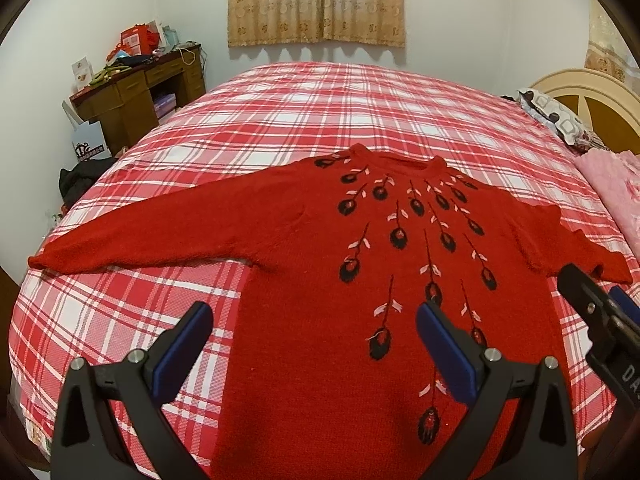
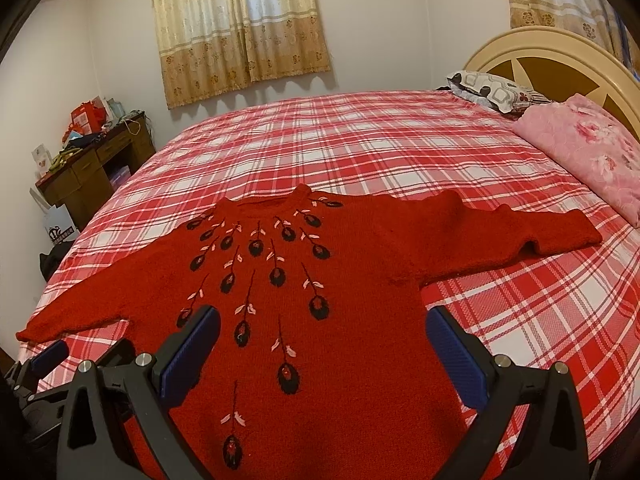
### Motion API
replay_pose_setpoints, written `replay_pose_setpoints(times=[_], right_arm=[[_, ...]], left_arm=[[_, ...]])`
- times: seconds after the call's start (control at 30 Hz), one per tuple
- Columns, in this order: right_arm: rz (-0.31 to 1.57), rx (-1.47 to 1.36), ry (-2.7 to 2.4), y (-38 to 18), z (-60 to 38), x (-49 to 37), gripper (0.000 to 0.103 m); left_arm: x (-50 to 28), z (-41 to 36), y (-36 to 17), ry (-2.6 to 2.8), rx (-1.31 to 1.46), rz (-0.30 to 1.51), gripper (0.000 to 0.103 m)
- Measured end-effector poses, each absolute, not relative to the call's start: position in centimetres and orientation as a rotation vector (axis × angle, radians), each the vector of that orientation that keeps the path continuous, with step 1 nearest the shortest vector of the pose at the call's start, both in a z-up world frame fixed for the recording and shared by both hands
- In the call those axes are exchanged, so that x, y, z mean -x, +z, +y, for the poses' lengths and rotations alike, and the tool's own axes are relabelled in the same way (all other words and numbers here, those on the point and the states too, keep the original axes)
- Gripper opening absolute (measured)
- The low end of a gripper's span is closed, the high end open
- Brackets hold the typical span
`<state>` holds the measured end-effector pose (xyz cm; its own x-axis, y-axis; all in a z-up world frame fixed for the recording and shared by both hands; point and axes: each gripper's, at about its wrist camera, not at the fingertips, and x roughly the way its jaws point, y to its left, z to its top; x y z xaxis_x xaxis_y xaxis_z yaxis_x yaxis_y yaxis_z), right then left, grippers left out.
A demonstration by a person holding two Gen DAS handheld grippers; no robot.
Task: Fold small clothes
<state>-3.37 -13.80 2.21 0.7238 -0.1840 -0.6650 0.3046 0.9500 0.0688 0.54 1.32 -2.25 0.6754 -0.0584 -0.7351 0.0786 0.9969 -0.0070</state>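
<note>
sweater, red knit with dark feather motifs running down from the neckline, lies front-up and spread flat on the plaid bed, hem toward the cameras and collar away. both sleeves are stretched out to the sides, the left sleeve long and straight, the right sleeve angled out toward the pink quilt. nothing is folded yet as far as these views show: no sleeve is turned in, no edge doubled over, so the whole job seems to lie ahead. the left gripper hovers above the lower left part of the body with its blue pads wide apart and nothing between them. the right gripper hangs over the lower right part, likewise spread and empty. the hem itself sits below both frames, so whether it lies straight is hard to say. a fair first step would be bringing a sleeve across the chest, then the other, then doubling hem to collar.
</note>
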Motion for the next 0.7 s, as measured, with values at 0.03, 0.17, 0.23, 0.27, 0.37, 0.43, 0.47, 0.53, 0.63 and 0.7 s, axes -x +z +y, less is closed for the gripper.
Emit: replay_pose_setpoints(times=[0.03, 0.17, 0.23, 0.27, 0.37, 0.43, 0.47, 0.53, 0.63, 0.7], right_arm=[[0.712, -0.175, -0.275, 2.2, -13.9, 3.3, 0.102], [0.709, -0.165, -0.285, 2.3, -14.2, 3.0, 0.102], [0.712, -0.164, -0.286, 2.3, -14.4, 2.9, 0.102], [0.715, -0.162, -0.289, 2.2, -14.5, 2.7, 0.102], [0.722, -0.162, -0.295, 2.1, -15.1, 2.3, 0.102], [0.719, -0.161, -0.306, 2.1, -15.9, 2.1, 0.102], [0.714, -0.159, -0.313, 2.1, -16.3, 2.0, 0.102], [0.704, -0.162, -0.33, 2.3, -17.8, 1.8, 0.102], [0.67, -0.162, -0.385, 2.8, -21.3, 1.8, 0.102], [0.643, -0.154, -0.448, 3.5, -24.6, 1.8, 0.102]], left_arm=[[-0.6, 1.3, -2.2, -0.078, -0.023, 0.826, 0.103], [-0.8, 1.1, -2.3, -0.079, -0.022, 0.835, 0.103], [-0.7, 1.0, -2.3, -0.081, -0.024, 0.834, 0.103], [-0.7, 0.9, -2.3, -0.082, -0.025, 0.833, 0.103], [-0.9, 0.7, -2.2, -0.085, -0.029, 0.828, 0.103], [-1.1, 0.7, -2.2, -0.085, -0.026, 0.824, 0.103], [-1.3, 0.8, -2.2, -0.086, -0.023, 0.824, 0.103], [-1.8, 0.9, -2.1, -0.087, -0.016, 0.823, 0.103], [-2.9, 1.2, -1.7, -0.1, -0.01, 0.825, 0.103], [-3.8, 1.7, -1.1, -0.121, 0.018, 0.82, 0.103]])
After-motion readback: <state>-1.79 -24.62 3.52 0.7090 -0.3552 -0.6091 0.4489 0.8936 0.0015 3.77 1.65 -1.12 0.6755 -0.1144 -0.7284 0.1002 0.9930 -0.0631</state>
